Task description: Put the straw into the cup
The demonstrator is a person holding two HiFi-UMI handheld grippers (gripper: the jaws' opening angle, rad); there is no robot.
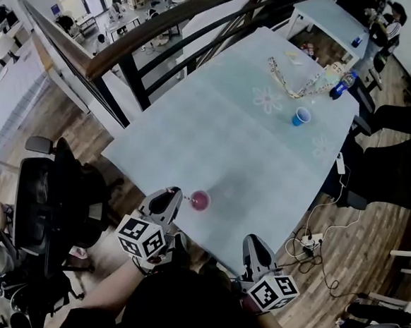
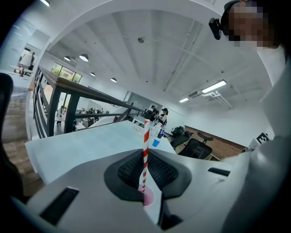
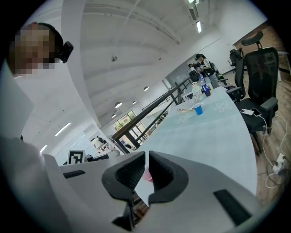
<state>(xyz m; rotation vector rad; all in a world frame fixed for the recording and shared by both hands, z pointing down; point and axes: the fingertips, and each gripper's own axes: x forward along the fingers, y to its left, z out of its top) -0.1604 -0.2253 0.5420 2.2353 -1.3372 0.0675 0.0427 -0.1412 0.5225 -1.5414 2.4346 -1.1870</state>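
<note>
My left gripper point(image 2: 146, 154) is shut on a red-and-white striped straw point(image 2: 146, 136), which stands upright between the pads. A small pink cup point(image 1: 200, 200) stands upright near the table's front edge, and the left gripper point(image 1: 176, 194) sits just left of it. In the left gripper view the pink cup point(image 2: 148, 198) shows low, right under the straw's bottom end. My right gripper point(image 1: 251, 241) hovers over the front edge to the cup's right. Its jaws point(image 3: 146, 157) are shut with nothing between them, and the pink cup point(image 3: 148, 175) shows behind them.
The pale blue table point(image 1: 248, 156) carries a blue cup point(image 1: 301, 116), a bottle point(image 1: 343, 82) and some loose items at its far end. A dark railing point(image 1: 136, 55) runs along the left. Office chairs point(image 1: 54, 197) stand left and right, and cables lie on the floor point(image 1: 313, 239).
</note>
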